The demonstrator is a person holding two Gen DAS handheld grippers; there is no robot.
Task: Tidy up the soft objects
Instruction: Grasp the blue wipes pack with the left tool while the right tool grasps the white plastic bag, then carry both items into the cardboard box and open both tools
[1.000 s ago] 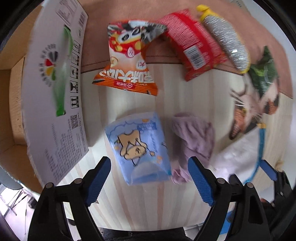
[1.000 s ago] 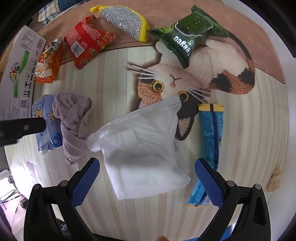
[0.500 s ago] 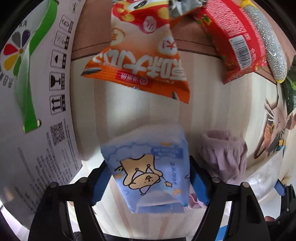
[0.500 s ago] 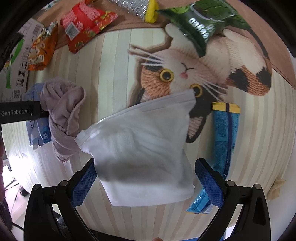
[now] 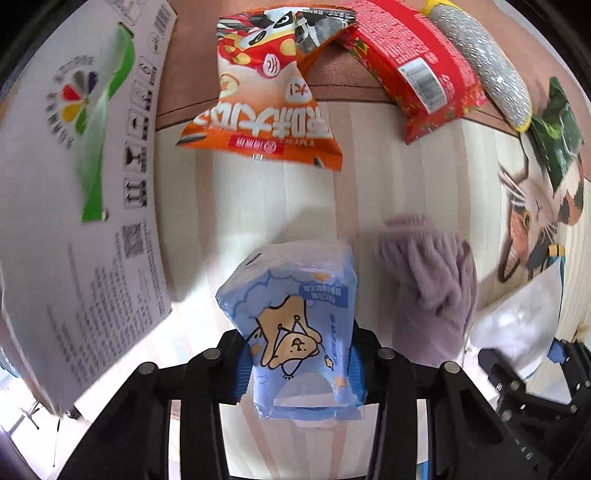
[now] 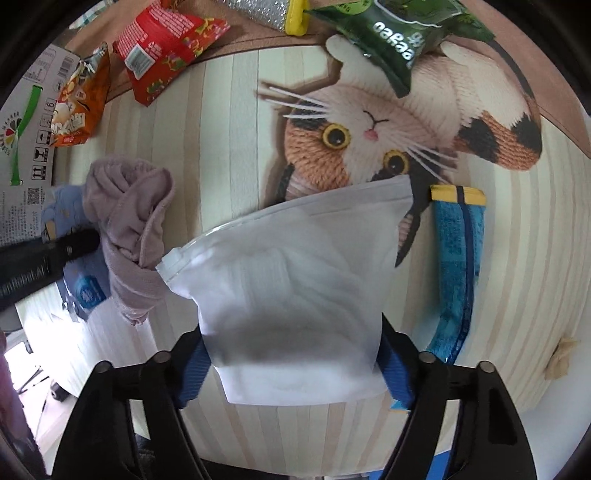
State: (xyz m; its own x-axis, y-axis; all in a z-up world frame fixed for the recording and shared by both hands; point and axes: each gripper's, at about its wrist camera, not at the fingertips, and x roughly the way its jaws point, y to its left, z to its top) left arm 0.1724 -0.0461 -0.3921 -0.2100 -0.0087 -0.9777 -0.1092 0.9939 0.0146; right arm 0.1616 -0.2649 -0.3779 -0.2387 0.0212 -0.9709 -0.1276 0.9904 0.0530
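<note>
My left gripper (image 5: 299, 373) is shut on a light blue tissue pack (image 5: 295, 317) with a cartoon dog print, its near end squeezed between the blue pads. A crumpled mauve cloth (image 5: 428, 280) lies just right of it. My right gripper (image 6: 295, 369) is shut on a white zip pouch (image 6: 295, 295), which bulges between the blue pads. In the right wrist view the mauve cloth (image 6: 133, 225) lies left of the pouch, partly over the blue tissue pack (image 6: 74, 273), with the left gripper's black arm across it.
A white cardboard box flap (image 5: 74, 184) stands at the left. An orange snack bag (image 5: 266, 110), a red packet (image 5: 417, 70), a silver scrubber (image 5: 484, 66) and a green packet (image 6: 402, 33) lie at the far side. A blue sachet (image 6: 456, 266) lies right of the pouch on the cat-print mat (image 6: 369, 140).
Both grippers have closed: the left on the blue tissue pack, the right on the white pouch. The left gripper moved forward over the pack first.
</note>
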